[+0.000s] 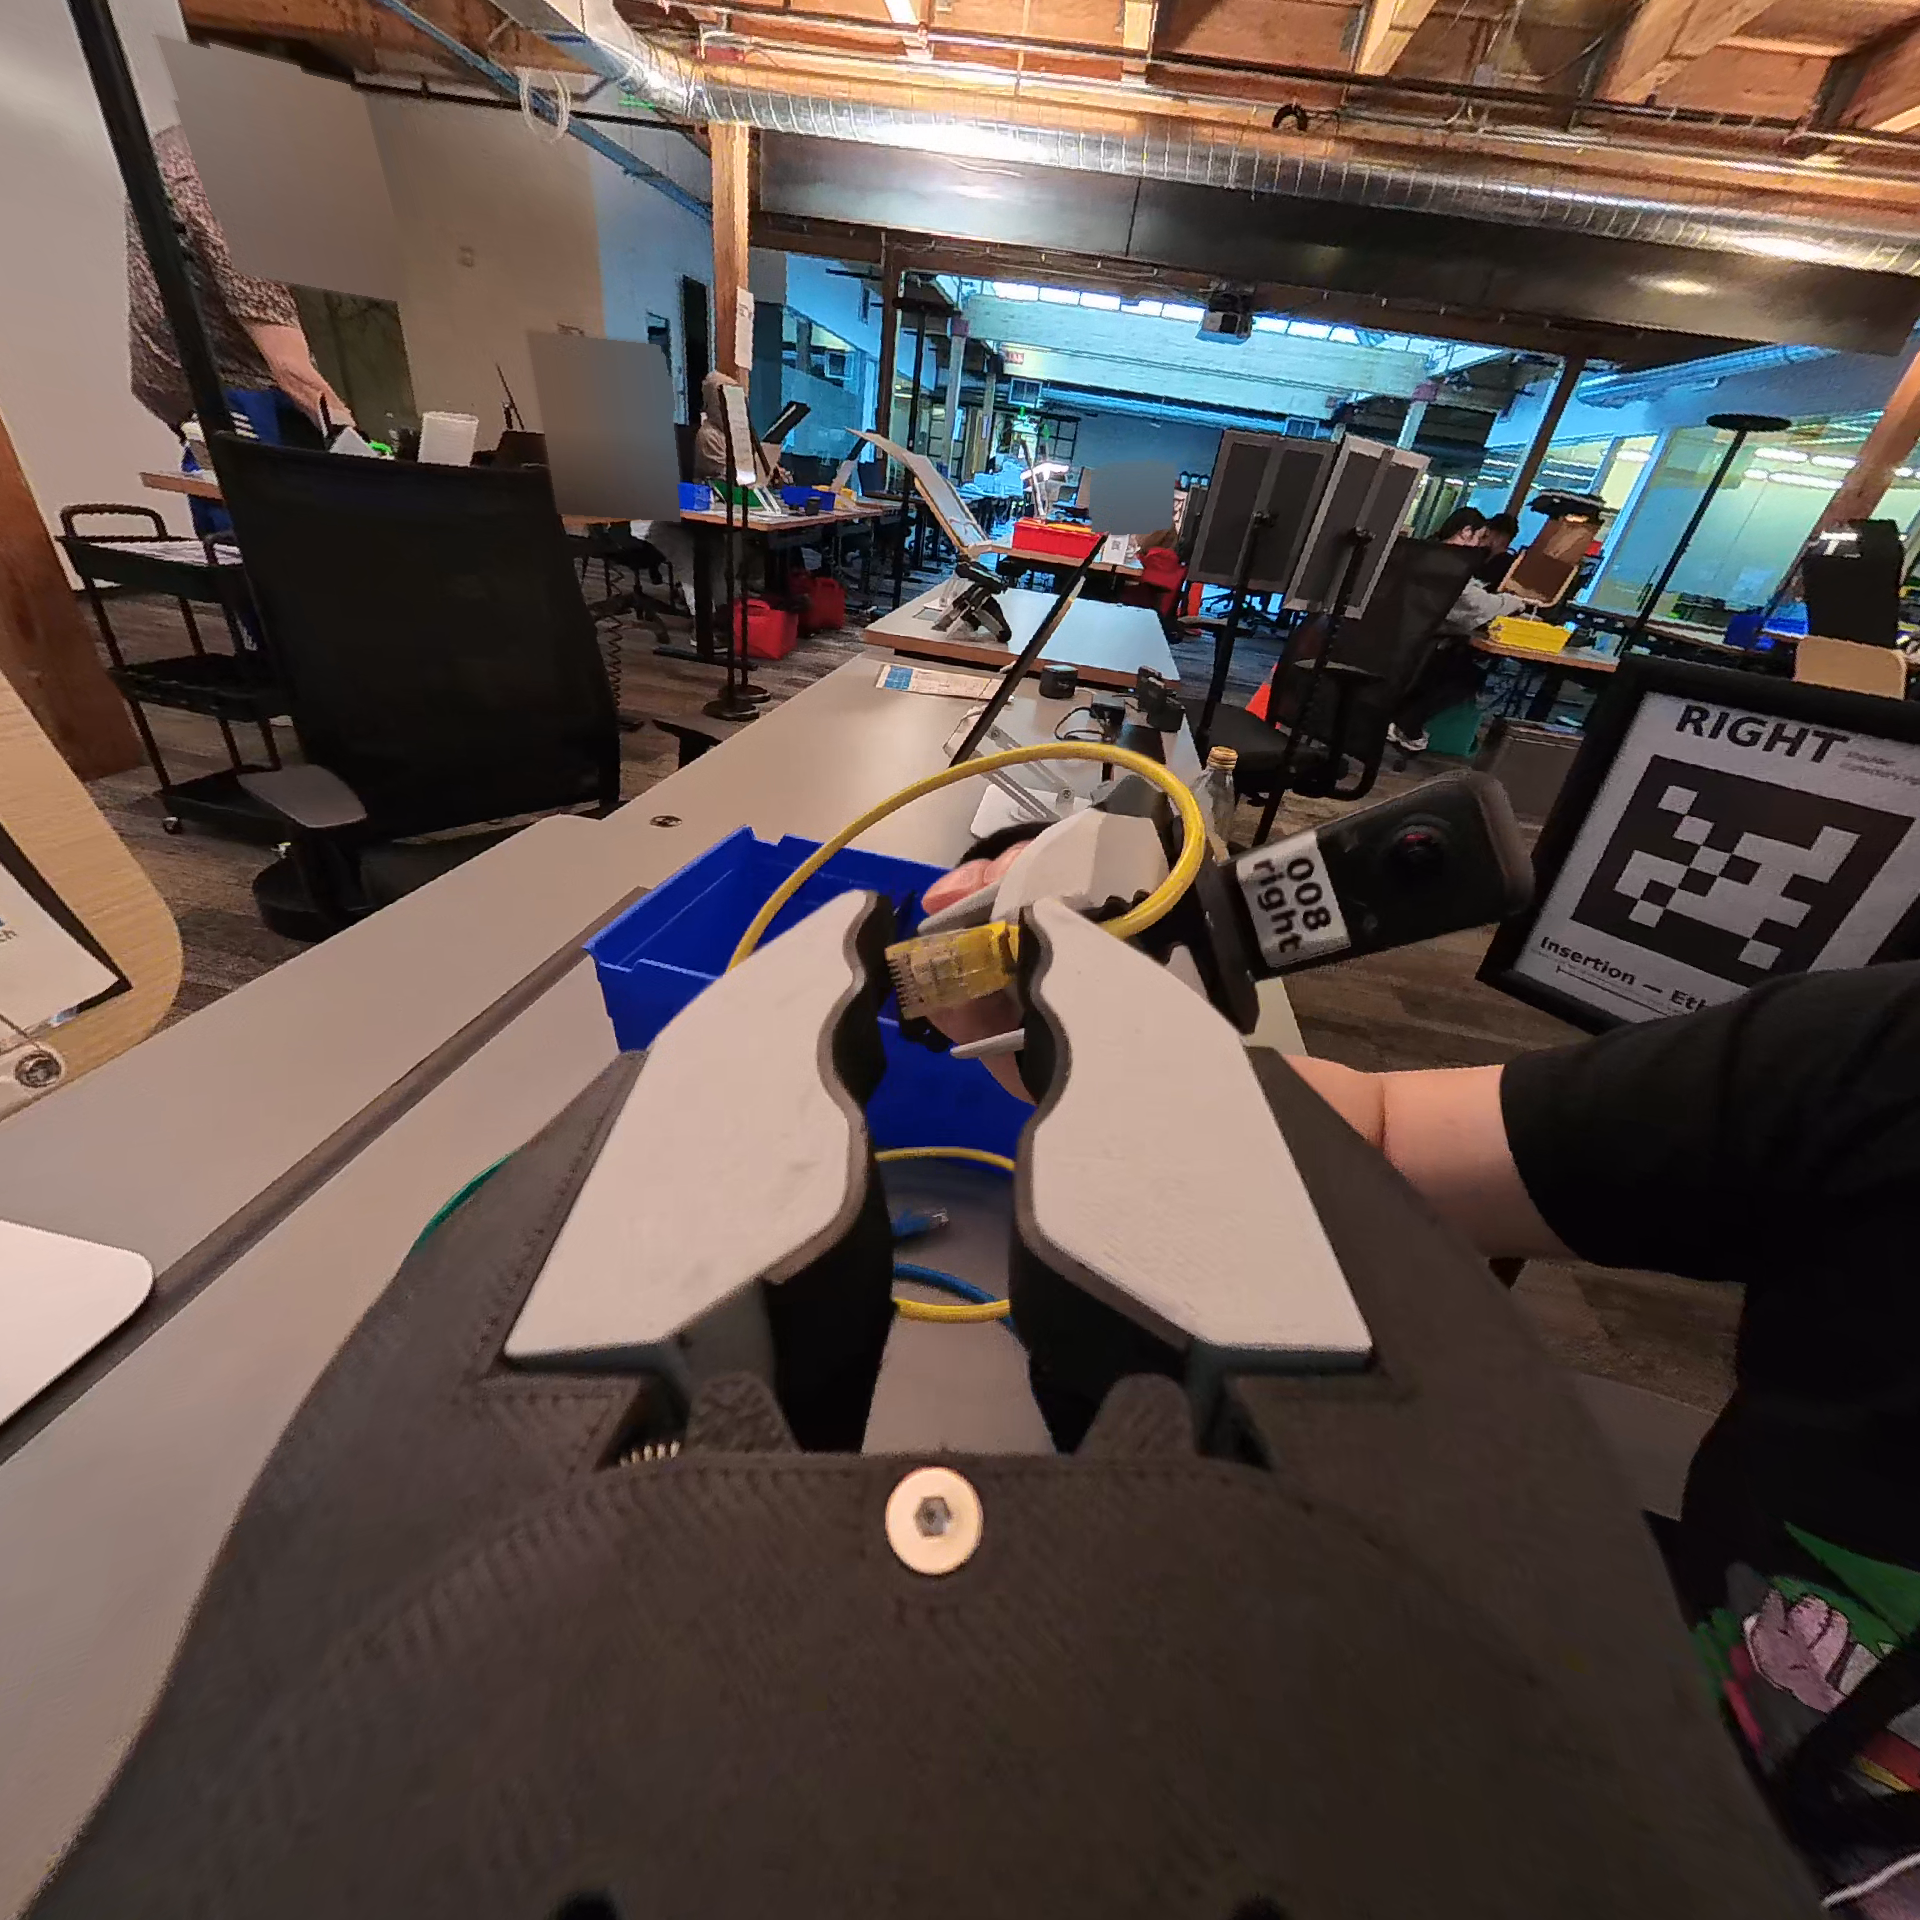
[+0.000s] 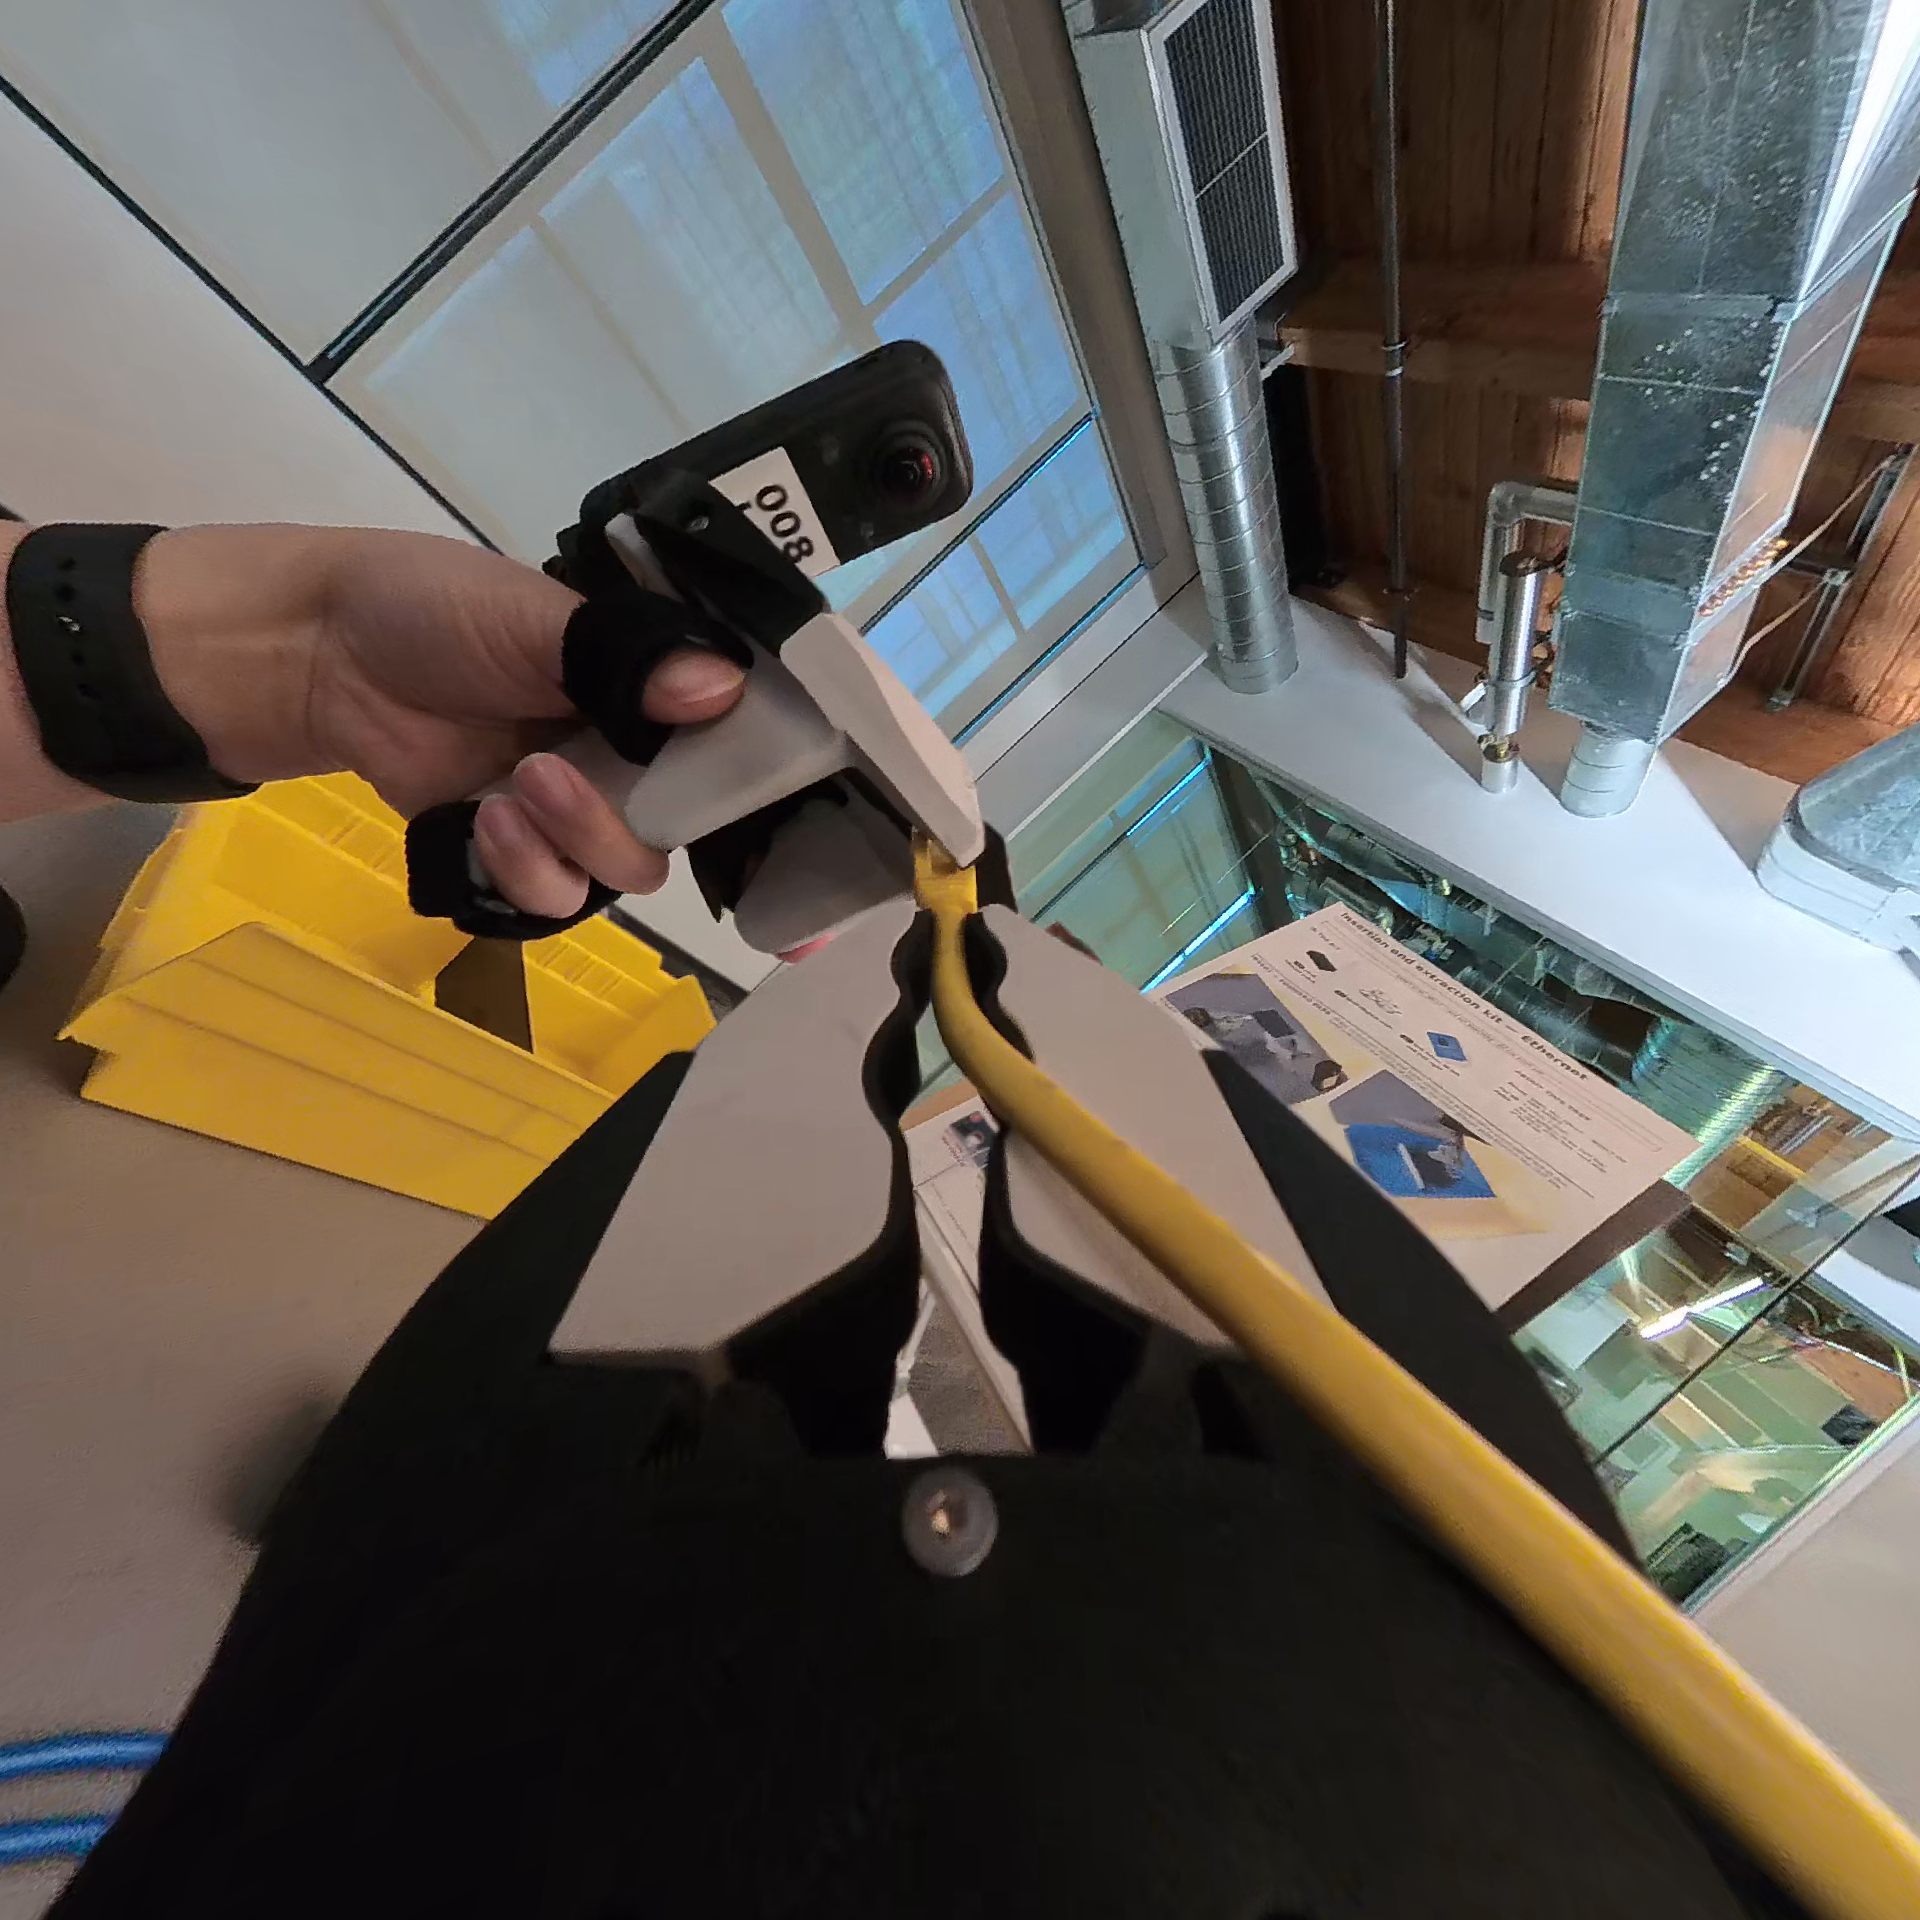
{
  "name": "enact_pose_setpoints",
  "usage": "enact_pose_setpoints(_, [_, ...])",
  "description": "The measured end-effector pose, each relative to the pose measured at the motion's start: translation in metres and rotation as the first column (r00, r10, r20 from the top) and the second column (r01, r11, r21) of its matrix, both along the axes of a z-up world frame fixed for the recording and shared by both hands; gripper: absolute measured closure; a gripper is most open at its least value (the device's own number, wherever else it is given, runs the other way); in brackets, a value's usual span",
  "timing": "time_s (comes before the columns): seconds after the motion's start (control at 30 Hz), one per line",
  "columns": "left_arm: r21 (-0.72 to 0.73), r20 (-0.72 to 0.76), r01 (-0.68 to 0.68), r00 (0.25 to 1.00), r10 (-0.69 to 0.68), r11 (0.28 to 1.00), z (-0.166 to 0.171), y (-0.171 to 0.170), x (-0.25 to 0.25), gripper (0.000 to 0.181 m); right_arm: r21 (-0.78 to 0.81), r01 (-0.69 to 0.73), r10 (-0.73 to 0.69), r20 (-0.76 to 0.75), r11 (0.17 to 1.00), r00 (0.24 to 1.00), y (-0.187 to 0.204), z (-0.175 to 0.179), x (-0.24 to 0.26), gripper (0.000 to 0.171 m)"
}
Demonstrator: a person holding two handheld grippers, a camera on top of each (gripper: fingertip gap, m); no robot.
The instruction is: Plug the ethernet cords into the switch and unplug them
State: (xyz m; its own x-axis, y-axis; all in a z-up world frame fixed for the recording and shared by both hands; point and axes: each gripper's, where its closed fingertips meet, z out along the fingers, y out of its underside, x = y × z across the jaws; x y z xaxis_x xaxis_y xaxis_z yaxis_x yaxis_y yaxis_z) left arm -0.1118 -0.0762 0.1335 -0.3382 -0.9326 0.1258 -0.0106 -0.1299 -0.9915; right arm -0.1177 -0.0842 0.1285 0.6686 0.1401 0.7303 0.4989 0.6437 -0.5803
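Closest in the left wrist view, the left gripper [image 1: 951, 925] has its two grey fingers closed on the clear plug [image 1: 940, 971] of the yellow ethernet cord [image 2: 1247, 1278], which is held up in the air above the grey table [image 1: 312, 1091]. The plug's contacts face the left finger. In the right wrist view, the right gripper [image 2: 951, 935] is clamped on the same cord just behind the plug, so the two grippers meet tip to tip. From that grip the cord runs back over the right finger and out toward 5 o'clock. A hand [image 2: 343, 665] with a black wrist band holds the left gripper's handle at 10 o'clock in that view.

Under the left gripper's fingers, a blue cord [image 1: 935, 1283] lies on the table beside more of the yellow one. Just beyond the tips stands a blue bin [image 1: 727, 935], and the yellow cord arches over it in a loop. Stacked yellow bins [image 2: 312, 1039] sit at 9 o'clock in the right wrist view, and a printed sheet [image 2: 1455, 1091] lies at 3 o'clock. At 2 o'clock in the left wrist view stands a framed marker board [image 1: 1745, 862]. A black chair [image 1: 416, 644] is farther off at 10 o'clock.
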Motion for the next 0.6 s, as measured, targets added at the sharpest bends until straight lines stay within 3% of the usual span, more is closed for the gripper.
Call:
enact_pose_setpoints(0.13, [0.064,0.013,-0.082,0.997,0.081,0.995,0.002,0.009,-0.001,0.149,-0.015,0.011,-0.010,0.009,1.000,1.000,-0.001,0.002,0.000,0.165])
enact_pose_setpoints(0.2, [0.108,0.038,-0.202,0.979,0.199,0.974,0.007,0.024,-0.009,0.129,-0.008,0.008,-0.008,-0.006,1.000,1.000,-0.004,0.008,0.004,0.165])
enact_pose_setpoints(0.33, [0.195,-0.025,-0.473,0.873,0.486,0.859,-0.010,0.066,-0.031,0.131,-0.003,0.012,-0.012,-0.046,1.000,0.999,-0.012,0.026,0.021,0.165])
enact_pose_setpoints(0.4, [0.230,-0.134,-0.546,0.802,0.582,0.806,-0.041,0.081,-0.035,0.129,-0.010,0.015,-0.015,-0.059,1.000,0.998,-0.016,0.033,0.028,0.165])
enact_pose_setpoints(0.53, [0.181,-0.374,-0.537,0.737,0.563,0.824,-0.135,0.075,-0.023,0.119,0.000,0.010,-0.010,-0.090,1.000,0.996,-0.022,0.044,0.040,0.165])
enact_pose_setpoints(0.6, [0.233,-0.416,-0.592,0.657,0.629,0.772,-0.179,0.081,-0.022,0.113,0.005,0.001,0.000,-0.105,1.000,0.994,-0.026,0.048,0.044,0.165])
